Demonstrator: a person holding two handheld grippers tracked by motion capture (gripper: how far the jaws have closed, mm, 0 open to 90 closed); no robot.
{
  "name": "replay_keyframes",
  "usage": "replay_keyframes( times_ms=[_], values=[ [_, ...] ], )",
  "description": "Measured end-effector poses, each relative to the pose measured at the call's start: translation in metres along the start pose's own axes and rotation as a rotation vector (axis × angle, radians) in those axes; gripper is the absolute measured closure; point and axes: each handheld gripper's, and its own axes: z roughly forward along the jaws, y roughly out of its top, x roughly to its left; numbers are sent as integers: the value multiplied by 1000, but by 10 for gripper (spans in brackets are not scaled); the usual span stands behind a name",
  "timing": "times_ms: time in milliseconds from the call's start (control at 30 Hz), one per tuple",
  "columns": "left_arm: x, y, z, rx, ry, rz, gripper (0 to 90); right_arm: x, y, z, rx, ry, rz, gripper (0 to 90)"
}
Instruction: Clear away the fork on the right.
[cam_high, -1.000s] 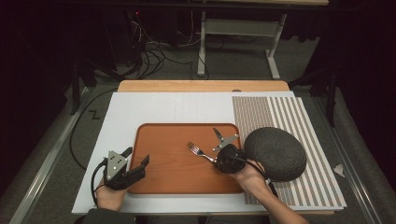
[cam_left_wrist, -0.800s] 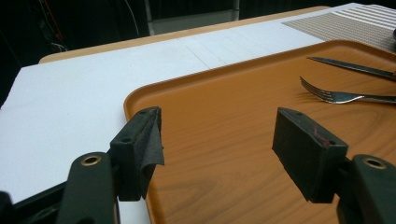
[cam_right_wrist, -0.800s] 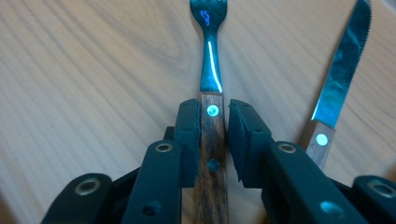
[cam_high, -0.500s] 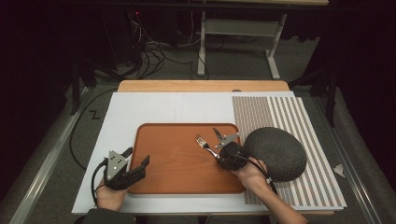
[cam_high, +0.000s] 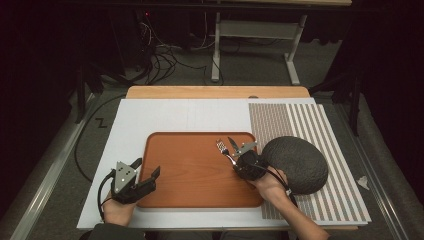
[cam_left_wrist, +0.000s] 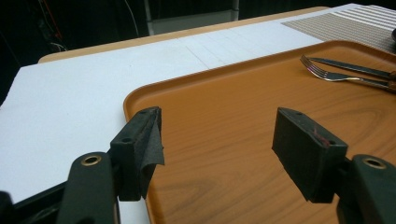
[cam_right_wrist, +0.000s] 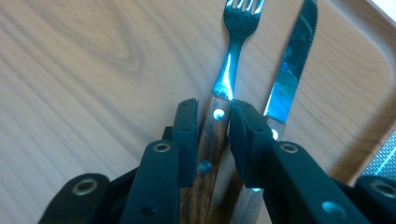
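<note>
A fork (cam_right_wrist: 233, 60) with a wooden handle lies along the right side of the orange-brown tray (cam_high: 200, 175), with my right gripper (cam_right_wrist: 212, 116) shut on its handle. A knife (cam_right_wrist: 289, 70) lies just to its right, nearly parallel. In the high view the fork (cam_high: 222, 148) and knife (cam_high: 233, 143) point away from me, ahead of the right gripper (cam_high: 239, 161). My left gripper (cam_high: 147, 167) stands open at the tray's near left corner. Nothing is between its jaws in the left gripper view (cam_left_wrist: 217, 126), where the fork (cam_left_wrist: 327, 74) shows far off.
A dark grey domed object (cam_high: 296, 163) rests on the striped mat (cam_high: 300, 120), right behind my right hand. The tray sits on a white board (cam_high: 165, 120) over a wooden table. Cables and a table frame (cam_high: 250, 30) stand on the floor beyond.
My right gripper has carried the fork right and away from me, bringing it beside the knife near the tray's far right corner. The left gripper has barely moved.
</note>
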Motion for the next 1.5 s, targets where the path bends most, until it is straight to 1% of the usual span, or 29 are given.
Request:
replay_keyframes(
  times_ms=[233,500,667,767,867,967,1100,1167,1233,1500],
  values=[
    [0,0,0,1,0,0,330,-4,-1,1,-9,-6,30,739],
    [0,0,0,0,0,-1,330,-4,-2,1,-15,-13,31,733],
    [1,0,0,-2,-3,-7,330,-4,-3,1,-21,1,33,699],
    [1,0,0,-3,-7,-10,330,-4,-3,0,-26,9,36,662],
    [2,0,0,-1,-7,-10,330,-4,-4,-3,-44,7,42,631],
    [2,0,0,-3,-7,-12,330,-5,-6,-8,-63,19,48,605],
    [2,0,1,-2,-11,-10,330,-7,-9,-13,-95,36,61,602],
    [2,0,1,-1,-11,-10,330,-7,-11,-15,-107,35,62,574],
    [2,0,1,-1,-12,-10,330,-8,-13,-18,-120,49,70,574],
    [2,0,1,1,-14,-8,330,-12,-23,-27,-187,58,89,530]
  ],
)
